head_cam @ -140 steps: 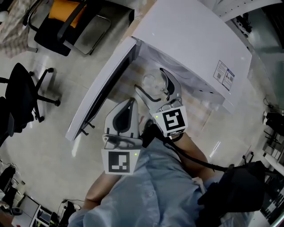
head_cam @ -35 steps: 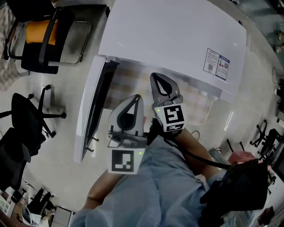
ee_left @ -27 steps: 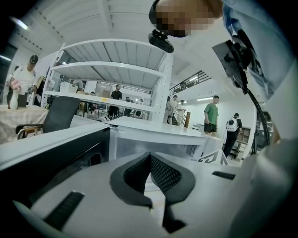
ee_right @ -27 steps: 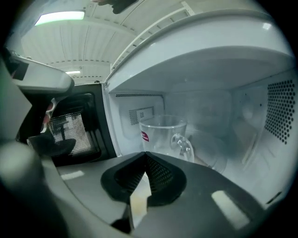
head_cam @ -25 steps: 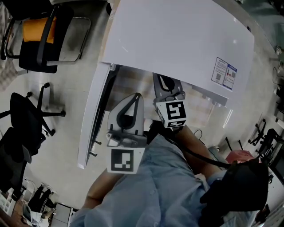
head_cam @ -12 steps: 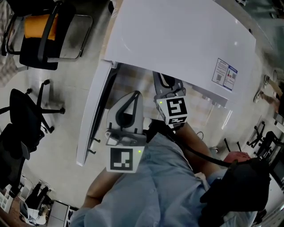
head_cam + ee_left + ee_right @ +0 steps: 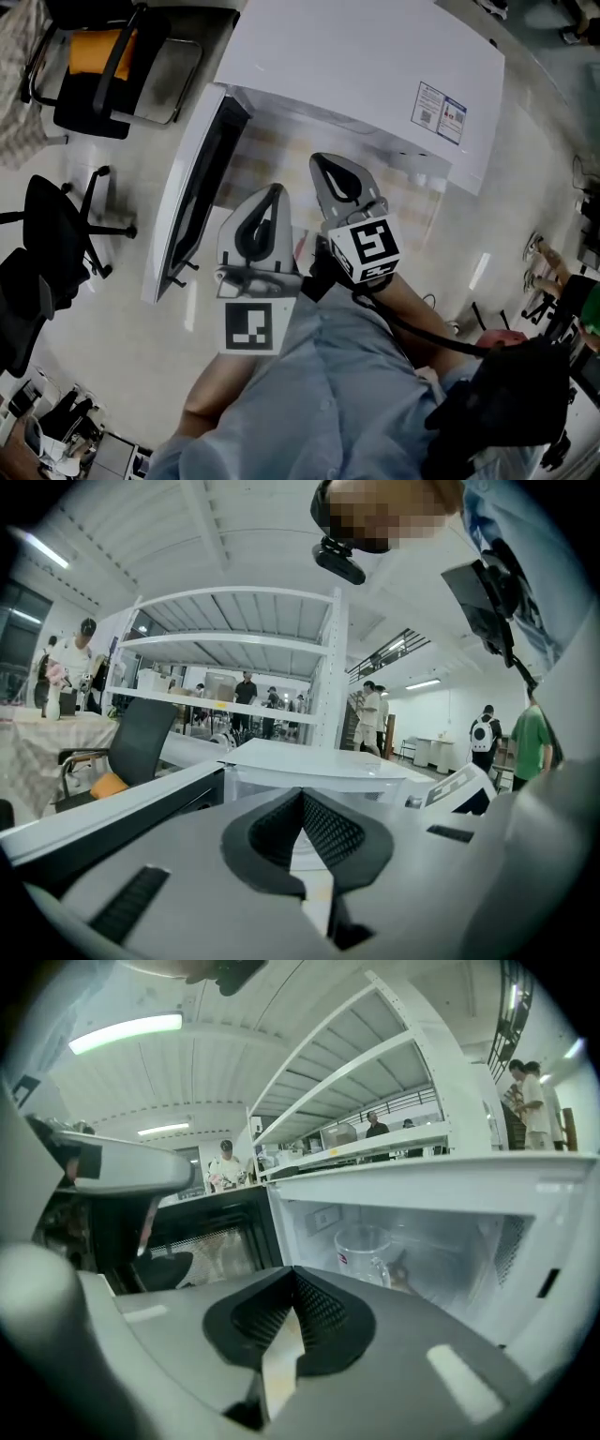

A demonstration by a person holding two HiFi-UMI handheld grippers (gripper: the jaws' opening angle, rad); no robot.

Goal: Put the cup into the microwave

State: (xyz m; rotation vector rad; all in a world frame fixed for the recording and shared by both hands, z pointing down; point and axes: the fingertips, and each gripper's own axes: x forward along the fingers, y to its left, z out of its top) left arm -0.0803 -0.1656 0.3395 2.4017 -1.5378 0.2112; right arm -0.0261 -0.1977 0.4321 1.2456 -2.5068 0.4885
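Pulled back since the earlier frames, the right claw (image 7: pixel 336 178) no longer reaches under the microwave's roof. It now sits clear in front of the open cavity, and the cup (image 7: pixel 361 1252) it carried stands inside, ahead of its tips and slightly to their right. The claw's jaws are pressed together with nothing between them, and the cup is well apart from them.

The left claw (image 7: pixel 265 208) hangs just beside the right one, on its left, also closed and empty. It plays no part in the grip and is likely held there to stay clear of the door (image 7: pixel 192 192), which swings open off to the left of both claws.

The cup probably sits deep in the cavity of the microwave (image 7: pixel 356 56) rather than at the lip so that the door can close without hitting it.

It stands upright — mouth up, long axis vertical, base flat on the cavity floor. Its handle is turned toward the open front, back toward the right claw and a little to the right. A small red mark shows on the glass on the side away from the handle.

Placement looks done — only the door is left open.
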